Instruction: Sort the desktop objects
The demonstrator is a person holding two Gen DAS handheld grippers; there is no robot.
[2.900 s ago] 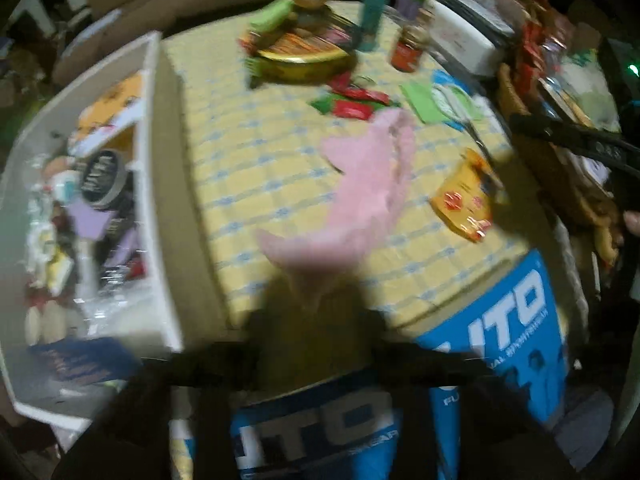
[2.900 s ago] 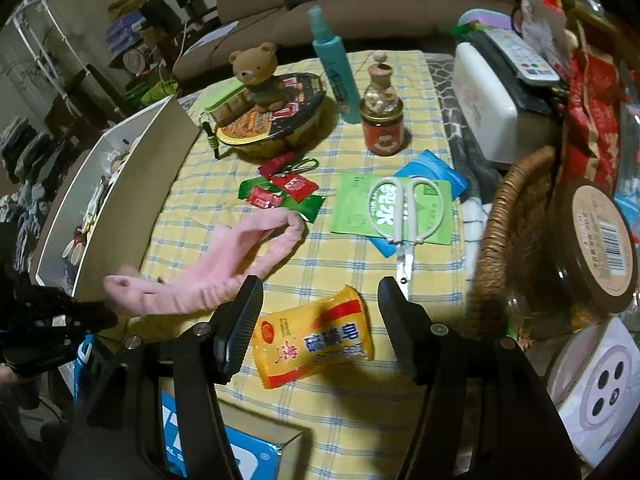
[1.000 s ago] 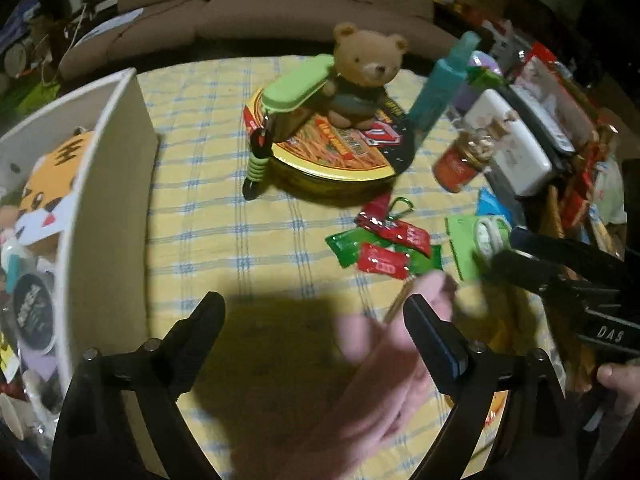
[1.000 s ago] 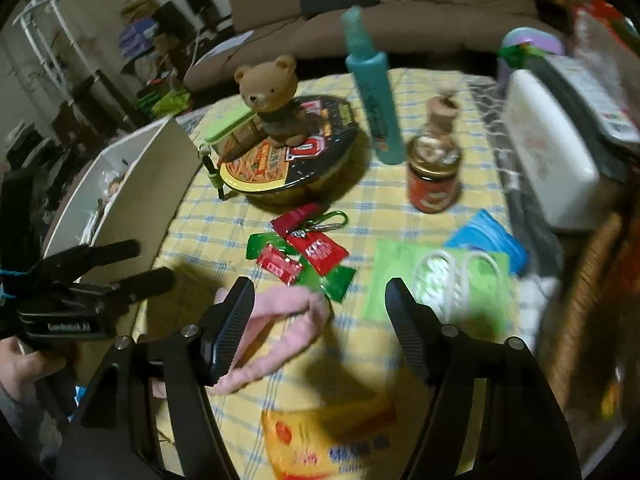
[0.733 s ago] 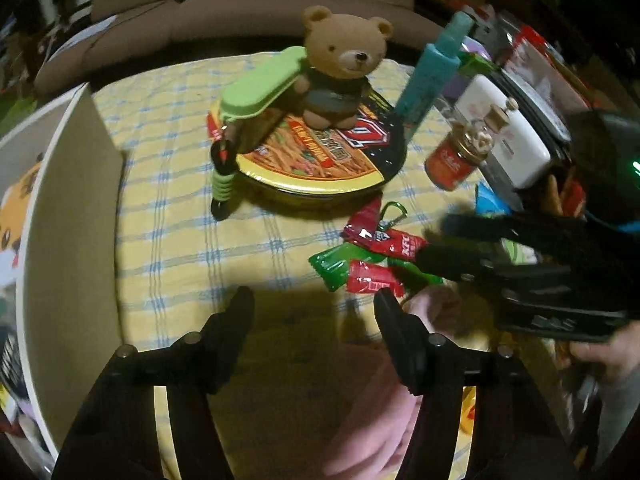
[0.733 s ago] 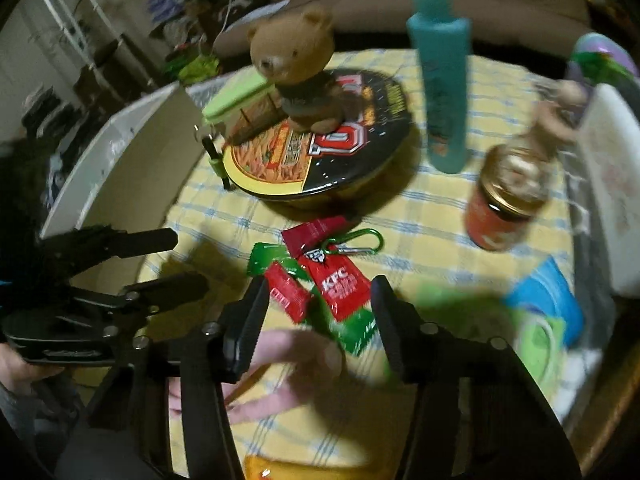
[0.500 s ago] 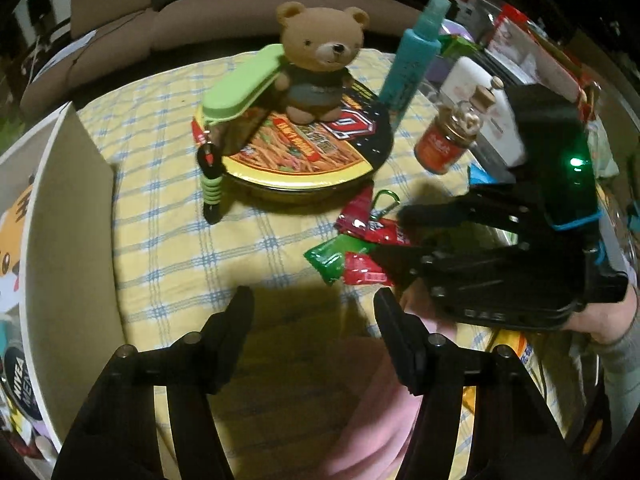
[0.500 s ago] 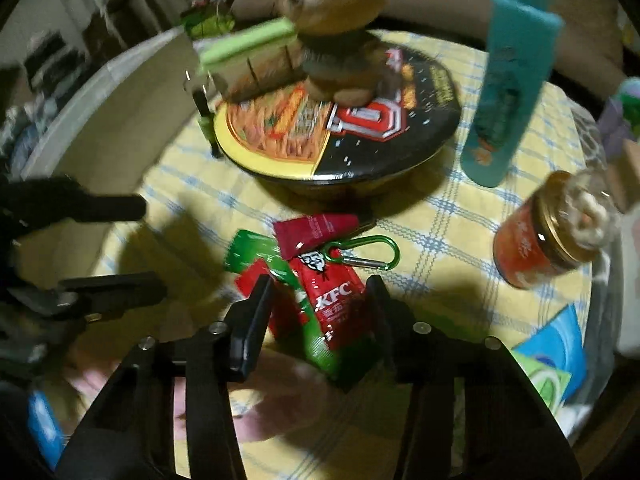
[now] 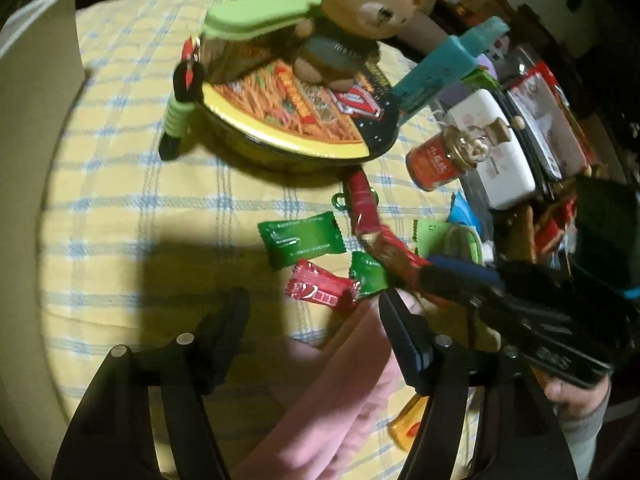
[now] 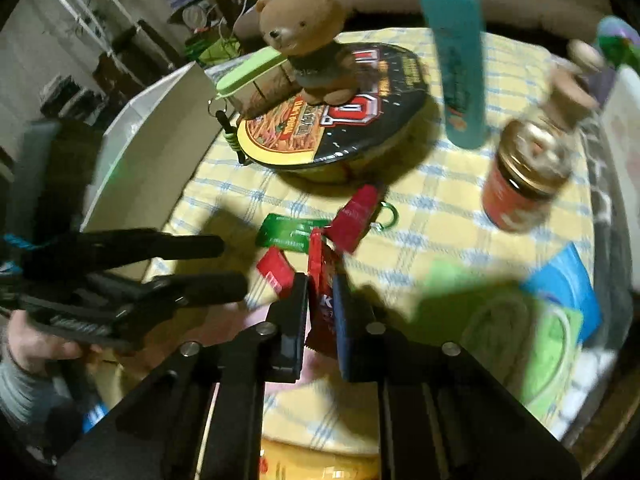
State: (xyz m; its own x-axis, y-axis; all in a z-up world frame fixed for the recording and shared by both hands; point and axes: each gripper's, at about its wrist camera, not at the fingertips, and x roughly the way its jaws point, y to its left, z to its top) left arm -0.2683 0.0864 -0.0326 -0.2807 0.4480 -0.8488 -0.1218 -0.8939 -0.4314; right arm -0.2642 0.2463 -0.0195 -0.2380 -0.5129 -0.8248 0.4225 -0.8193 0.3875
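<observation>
My right gripper is closing, its pads pinching a red KFC sachet that stands up on edge between them. In the left wrist view it comes in from the right with that sachet. My left gripper is open, its jaws opening, low over the yellow checked cloth. A small red sachet and the end of a pink cloth band lie between its fingers, unheld. A green sachet and another red sachet lie just beyond.
A noodle bowl with a teddy bear on it stands behind the sachets. A teal bottle and a red jar are on the right. An open white box borders the table's left. A green packet lies near right.
Both grippers have dropped toward the sachets. The right one has narrowed from wide open to a pinch on the red KFC sachet. The pink band, earlier held by the left gripper, lies on the table.
</observation>
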